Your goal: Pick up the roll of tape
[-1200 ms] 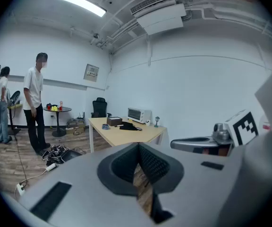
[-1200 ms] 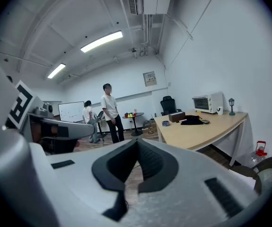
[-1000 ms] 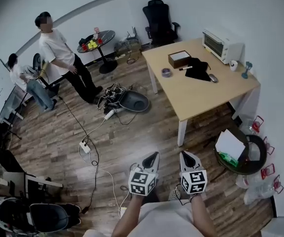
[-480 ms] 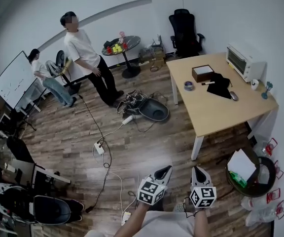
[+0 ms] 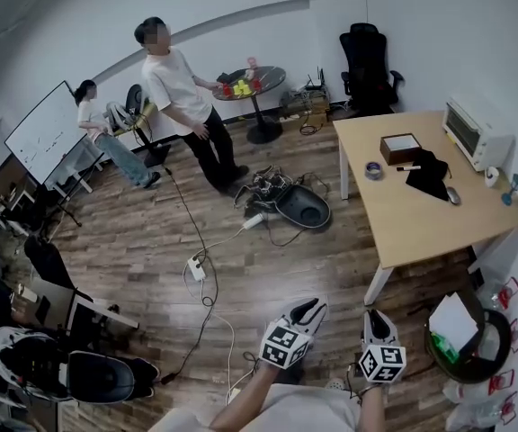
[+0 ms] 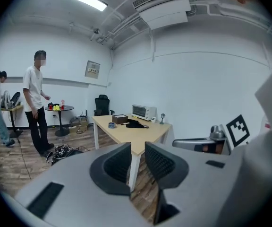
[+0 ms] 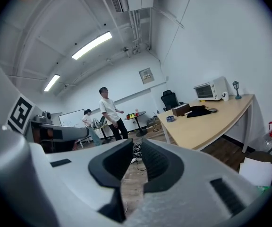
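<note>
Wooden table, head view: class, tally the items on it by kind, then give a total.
White toaster oven: 1
Brown box: 1
Bluish-grey roll of tape: 1
Black cloth: 1
Marker pen: 1
Small grey oval gadget: 1
Small white cup: 1
Small teal lamp-shaped ornament: 1
Total: 8

Head camera overlooks left gripper (image 5: 311, 307), right gripper (image 5: 378, 317); theirs face table (image 5: 421, 223).

Pale wood tabletop (image 5: 421, 228), grey-blue roll of tape (image 5: 373, 170), dark brown box (image 5: 400, 148), black cloth (image 5: 428, 175), white toaster oven (image 5: 477, 133), brown plank floor (image 5: 151, 241), black office chair (image 5: 367, 57)
</note>
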Motion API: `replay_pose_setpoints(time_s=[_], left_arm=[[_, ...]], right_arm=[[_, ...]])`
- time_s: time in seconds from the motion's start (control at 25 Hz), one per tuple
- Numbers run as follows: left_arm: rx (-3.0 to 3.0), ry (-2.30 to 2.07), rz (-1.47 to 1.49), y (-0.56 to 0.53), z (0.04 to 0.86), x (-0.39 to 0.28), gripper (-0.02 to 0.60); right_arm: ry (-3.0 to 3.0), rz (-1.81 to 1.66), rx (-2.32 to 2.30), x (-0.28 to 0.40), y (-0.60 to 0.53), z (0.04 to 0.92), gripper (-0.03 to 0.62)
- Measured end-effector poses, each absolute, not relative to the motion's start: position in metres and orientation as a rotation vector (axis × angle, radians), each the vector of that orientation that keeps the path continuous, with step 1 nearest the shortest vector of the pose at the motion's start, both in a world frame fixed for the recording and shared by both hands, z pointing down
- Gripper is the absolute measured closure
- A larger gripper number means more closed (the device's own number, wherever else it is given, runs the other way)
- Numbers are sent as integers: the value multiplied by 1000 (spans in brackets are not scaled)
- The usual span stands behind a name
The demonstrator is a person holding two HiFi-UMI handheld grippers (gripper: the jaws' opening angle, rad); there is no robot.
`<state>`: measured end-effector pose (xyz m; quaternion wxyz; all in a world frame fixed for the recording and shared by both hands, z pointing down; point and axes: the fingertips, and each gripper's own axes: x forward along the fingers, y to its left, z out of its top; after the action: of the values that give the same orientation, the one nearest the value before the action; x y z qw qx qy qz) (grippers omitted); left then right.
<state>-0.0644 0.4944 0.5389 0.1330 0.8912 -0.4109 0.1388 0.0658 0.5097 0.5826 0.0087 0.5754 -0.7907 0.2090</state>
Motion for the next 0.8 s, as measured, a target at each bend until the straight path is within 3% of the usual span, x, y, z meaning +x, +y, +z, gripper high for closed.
replay_pose_setpoints(time_s=[0.24,0.8], left_arm=[[2609,-1200,360,435,526,-80,448],[2621,-1080,275,314,526,-109,448]], right_arm=[[-2455,646,1847,53,461,571,474],[-2357,710,1978,25,367,575,424]])
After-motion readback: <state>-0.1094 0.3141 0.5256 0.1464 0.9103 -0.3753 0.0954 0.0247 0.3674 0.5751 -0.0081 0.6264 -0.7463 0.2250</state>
